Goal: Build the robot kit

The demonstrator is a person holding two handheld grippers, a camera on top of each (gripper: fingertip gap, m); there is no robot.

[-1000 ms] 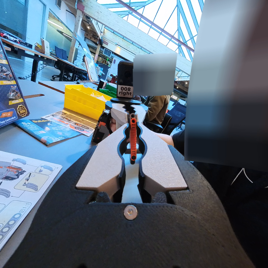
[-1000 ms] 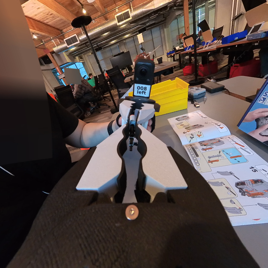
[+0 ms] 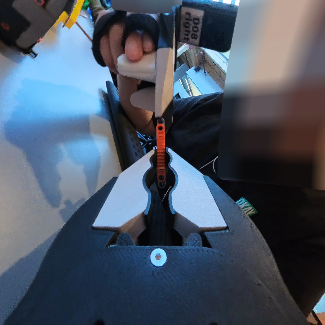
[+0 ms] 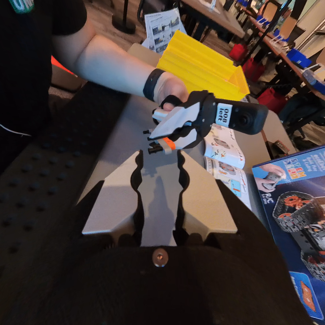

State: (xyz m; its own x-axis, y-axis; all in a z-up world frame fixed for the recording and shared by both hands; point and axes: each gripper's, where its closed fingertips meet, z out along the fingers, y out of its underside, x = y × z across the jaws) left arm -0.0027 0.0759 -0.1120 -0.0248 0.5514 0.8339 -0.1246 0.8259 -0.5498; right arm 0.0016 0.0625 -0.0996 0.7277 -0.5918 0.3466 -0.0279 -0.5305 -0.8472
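Observation:
My left gripper (image 3: 161,151) is shut on a thin orange toy beam (image 3: 160,146) with a grey piece at its far end. The beam sticks out forward past the fingertips. In the right wrist view the left gripper (image 4: 158,139) lies on its side above the table, and the orange and grey piece (image 4: 168,145) with black pins (image 4: 154,149) pokes out of it. My right gripper (image 4: 159,153) is open and empty, its fingertips just short of that piece. In the left wrist view the right gripper (image 3: 163,112) shows edge-on, with its tip near the beam's far end.
A yellow bin (image 4: 202,70) stands behind the left gripper. An open instruction booklet (image 4: 226,158) and a blue toy box (image 4: 290,202) lie on the grey table (image 4: 123,131) at the right. A black perforated chair (image 4: 44,158) is at the left, and a person's arm reaches across. Left and right tips are no more than a few centimetres apart.
My right gripper has opened and let go of the piece. Both grippers have rolled sideways and tilted down towards the table. My left gripper still holds the beam.

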